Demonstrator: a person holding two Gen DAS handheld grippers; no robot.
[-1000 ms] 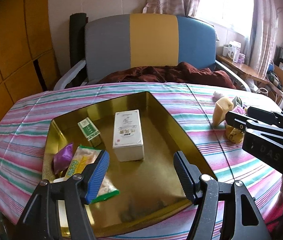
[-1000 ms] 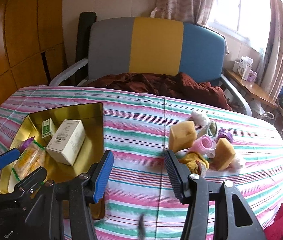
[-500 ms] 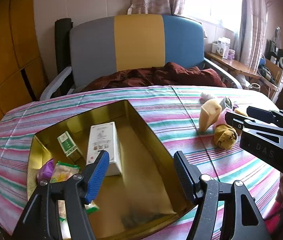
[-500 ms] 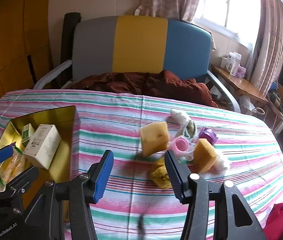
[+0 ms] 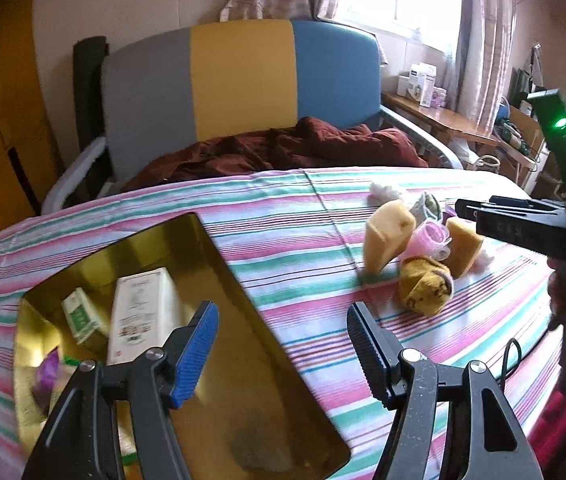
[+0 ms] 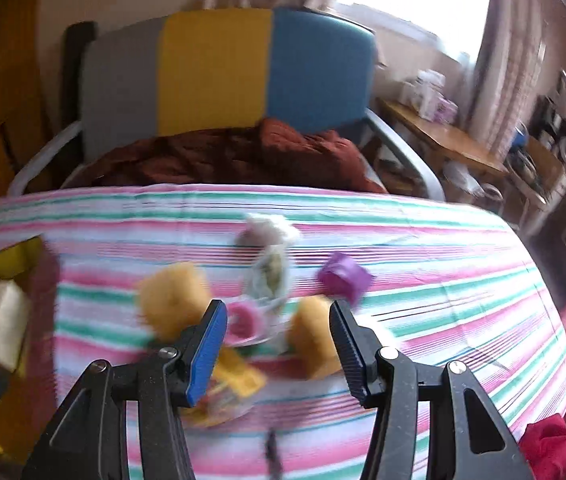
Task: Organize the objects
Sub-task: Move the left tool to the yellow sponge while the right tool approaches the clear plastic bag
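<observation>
Change since earlier frames: the right gripper (image 6: 279, 334) has swung toward the toy pile, which now lies straight ahead of it, and its view is blurred by motion; the left gripper (image 5: 283, 344) has shifted rightward off the tray's middle.
Writing: the white rectangular carton (image 5: 141, 312) carries print too small to read; the small green-and-white box (image 5: 79, 316) likewise.
Left gripper: jaws wide apart, holding nothing, hanging above the right-hand edge of the shiny gold rectangular tray (image 5: 243, 288).
Right gripper: jaws wide apart, empty, just above the pile.
Tray contents: carton, green-and-white box, and a purple wrapper (image 5: 45, 372), all in the tray's left part.
Toy pile: two tan sponge wedges (image 5: 387, 236), a pink ring-shaped toy (image 5: 429, 238), a brown spotted plush (image 5: 425, 284) and a purple cube (image 6: 345, 278) close together on the striped pink, green and white tablecloth (image 5: 291, 216), well apart from the tray.
</observation>
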